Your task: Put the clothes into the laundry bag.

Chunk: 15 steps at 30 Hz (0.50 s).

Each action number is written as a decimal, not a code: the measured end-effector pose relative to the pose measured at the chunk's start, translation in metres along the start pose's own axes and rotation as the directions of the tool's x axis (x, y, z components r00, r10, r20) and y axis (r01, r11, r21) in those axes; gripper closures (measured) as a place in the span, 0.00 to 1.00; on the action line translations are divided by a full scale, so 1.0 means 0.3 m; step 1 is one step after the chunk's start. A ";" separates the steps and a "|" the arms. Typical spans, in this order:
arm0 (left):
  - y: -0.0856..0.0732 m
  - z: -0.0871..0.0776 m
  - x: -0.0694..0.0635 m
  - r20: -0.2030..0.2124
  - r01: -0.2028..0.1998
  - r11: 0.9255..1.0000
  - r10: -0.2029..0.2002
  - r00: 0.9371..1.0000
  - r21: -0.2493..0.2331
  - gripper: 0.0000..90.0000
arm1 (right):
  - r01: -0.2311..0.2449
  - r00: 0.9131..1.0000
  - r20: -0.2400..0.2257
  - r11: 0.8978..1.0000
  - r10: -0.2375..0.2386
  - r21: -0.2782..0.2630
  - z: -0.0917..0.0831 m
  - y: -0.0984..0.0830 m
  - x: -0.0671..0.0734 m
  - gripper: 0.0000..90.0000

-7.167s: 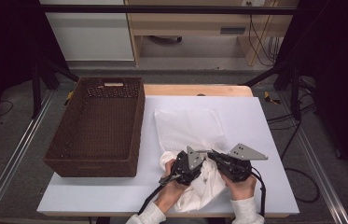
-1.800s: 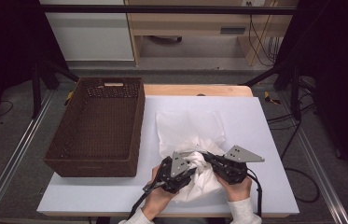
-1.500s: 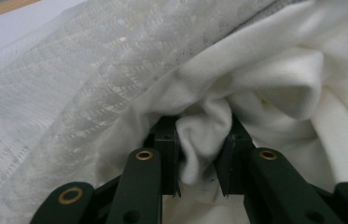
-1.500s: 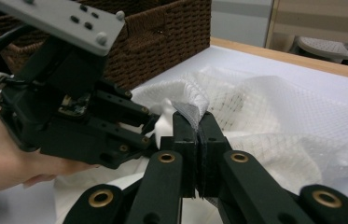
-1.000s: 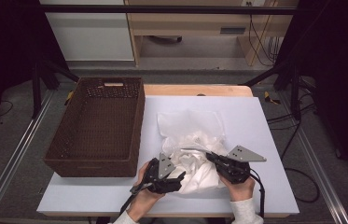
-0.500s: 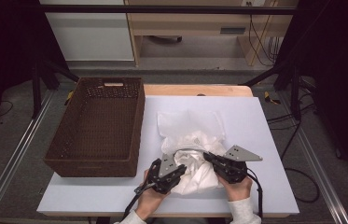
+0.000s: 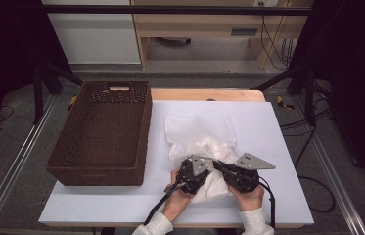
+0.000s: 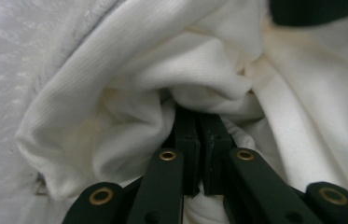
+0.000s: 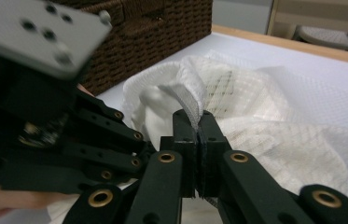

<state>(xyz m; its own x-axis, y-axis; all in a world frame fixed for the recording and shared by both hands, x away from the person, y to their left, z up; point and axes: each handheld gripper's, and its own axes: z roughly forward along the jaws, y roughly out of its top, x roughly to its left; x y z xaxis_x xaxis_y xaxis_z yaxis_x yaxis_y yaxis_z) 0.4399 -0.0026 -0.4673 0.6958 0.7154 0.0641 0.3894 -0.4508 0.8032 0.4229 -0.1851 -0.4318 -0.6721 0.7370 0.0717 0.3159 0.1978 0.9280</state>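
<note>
Clamping white garment (image 8: 129, 121) in left gripper (image 8: 198, 140) and mesh bag (image 9: 274, 121) rim in right gripper (image 9: 198, 135), risking rim slipping free under tension.

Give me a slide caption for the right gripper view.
Right gripper pinching the mesh bag's edge, white garment inside, beside a wicker basket.

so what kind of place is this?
Probably a lab recording bench: a white-topped table inside a metal rail frame, dark curtains at the sides, loose cables on the floor.
</note>
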 end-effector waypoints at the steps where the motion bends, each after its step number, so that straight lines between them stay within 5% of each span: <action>1: -0.002 0.003 -0.003 -0.012 -0.012 1.000 0.012 1.000 -0.003 0.96 | 0.002 1.000 0.002 1.000 -0.002 -0.007 -0.006 0.003 0.002 0.99; 5: -0.020 -0.025 0.011 0.028 0.023 0.999 -0.022 0.999 -0.037 0.92 | -0.002 1.000 0.001 1.000 0.002 -0.012 -0.018 0.008 -0.004 0.99; 9: -0.039 -0.133 0.035 0.087 0.018 0.995 -0.009 0.996 -0.101 0.59 | 0.002 1.000 0.014 1.000 -0.002 0.000 -0.017 0.005 -0.010 0.99; 12: -0.040 -0.204 0.069 0.024 -0.005 0.991 0.008 1.000 -0.137 0.48 | 0.002 1.000 0.016 1.000 -0.002 0.001 -0.019 0.007 -0.010 0.99; 15: -0.024 -0.208 0.122 0.027 0.026 0.992 -0.023 0.999 -0.127 0.42 | 0.002 1.000 0.019 1.000 -0.002 0.004 -0.017 0.009 -0.007 0.99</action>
<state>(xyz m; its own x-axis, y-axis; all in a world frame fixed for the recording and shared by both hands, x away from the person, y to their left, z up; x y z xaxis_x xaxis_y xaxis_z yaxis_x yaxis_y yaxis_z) 0.4248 0.0601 -0.4338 0.7030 0.7105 0.0298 0.3276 -0.3608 0.8732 0.4217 -0.1895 -0.4276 -0.6601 0.7486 0.0625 0.3167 0.2019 0.9268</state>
